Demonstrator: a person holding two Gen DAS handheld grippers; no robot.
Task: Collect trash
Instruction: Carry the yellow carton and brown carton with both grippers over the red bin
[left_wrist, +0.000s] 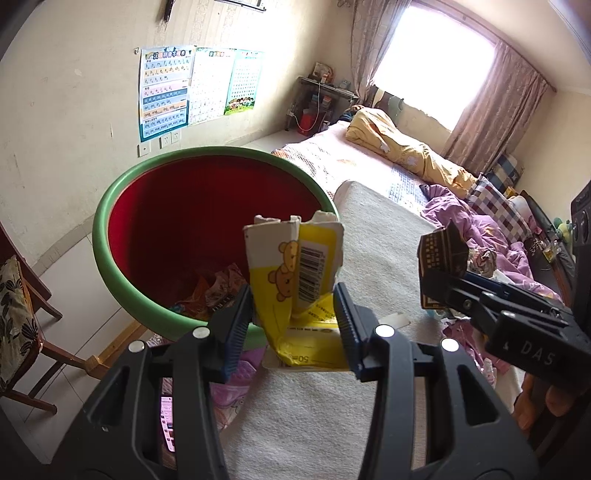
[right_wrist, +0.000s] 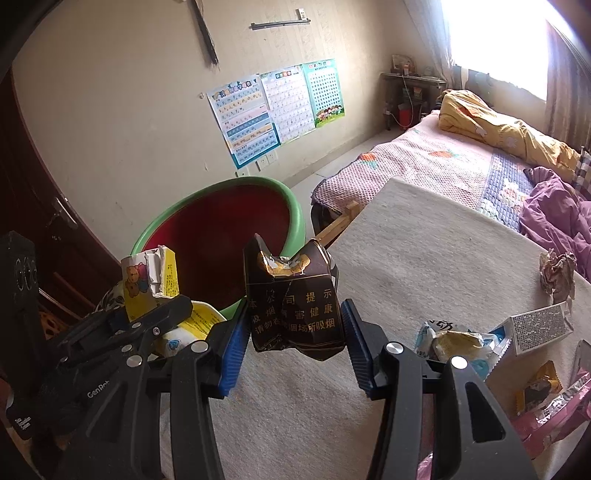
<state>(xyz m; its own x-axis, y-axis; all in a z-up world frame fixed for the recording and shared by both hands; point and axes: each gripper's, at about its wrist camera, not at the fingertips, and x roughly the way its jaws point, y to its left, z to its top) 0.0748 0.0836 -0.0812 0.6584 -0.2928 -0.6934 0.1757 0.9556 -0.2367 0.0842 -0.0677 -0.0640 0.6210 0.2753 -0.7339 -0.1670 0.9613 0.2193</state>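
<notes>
Trash is in both grips: the left gripper (left_wrist: 293, 325) has its fingers clamped on a torn yellow carton (left_wrist: 295, 273) printed with a bear and a barcode, and the right gripper (right_wrist: 295, 332) has its fingers clamped on a crumpled dark pack (right_wrist: 293, 295) with gold lettering. Both pieces hang above the near edge of the tabletop (right_wrist: 424, 258), just short of the bin (left_wrist: 173, 206), a red tub with a green rim standing on the floor against that edge. As I judge it, the main risk is a release made too soon: neither piece is clearly over the mouth, so a dropped one could hit the rim and fall to the floor or back on the tabletop. The carton is soft and already buckled, held only by its lower part, so it may slip or fold out of the fingers. The two grippers are close side by side and could knock each other at the rim. Inside the bin lie a few crumpled wrappers (left_wrist: 218, 288), orange and patterned, at the bottom; the rest is empty. More litter waits on the tabletop: a paper ball (right_wrist: 557, 273), a white box (right_wrist: 539, 328) and opened packets (right_wrist: 454, 339).
</notes>
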